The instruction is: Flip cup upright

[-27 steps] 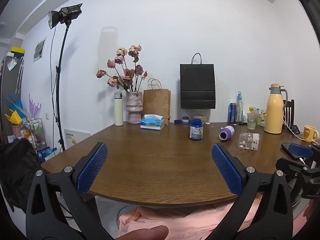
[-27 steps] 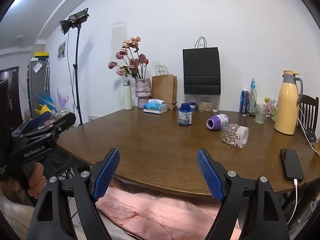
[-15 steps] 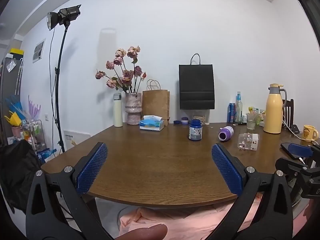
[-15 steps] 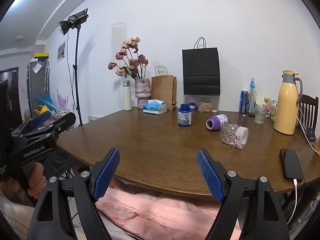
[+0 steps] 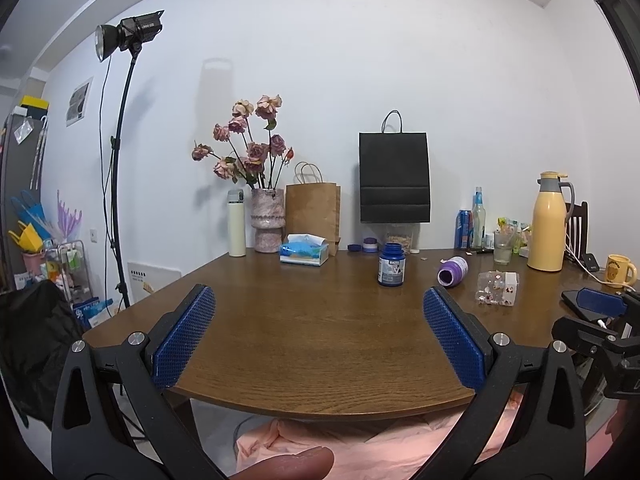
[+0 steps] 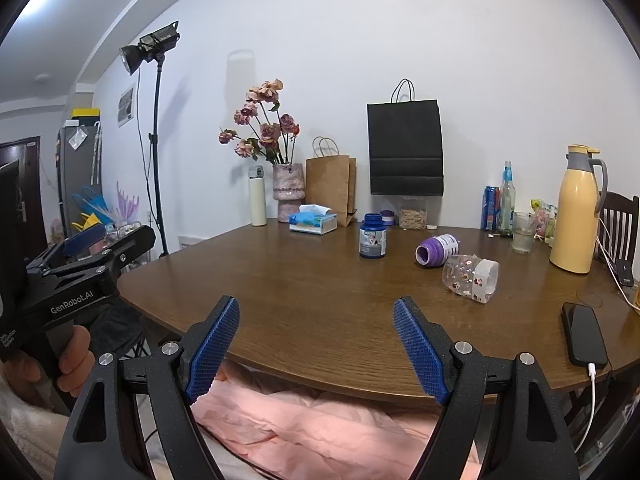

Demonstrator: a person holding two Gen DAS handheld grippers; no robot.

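Note:
A clear patterned cup (image 6: 471, 278) lies on its side on the brown table (image 6: 312, 288), right of centre; it also shows in the left wrist view (image 5: 497, 288). A purple cup (image 6: 437, 250) lies on its side just behind it, also seen in the left wrist view (image 5: 453, 271). My right gripper (image 6: 316, 344) is open and empty at the table's near edge, well short of both cups. My left gripper (image 5: 318, 336) is open and empty at the near edge, left of the cups.
A dark blue jar (image 6: 373, 236) stands mid-table. A tissue box (image 6: 313, 220), vase of flowers (image 6: 288, 192), white flask (image 6: 257, 196) and paper bags (image 6: 405, 144) line the back. A yellow thermos (image 6: 576, 210), glass (image 6: 523, 232) and phone (image 6: 584, 334) sit at right.

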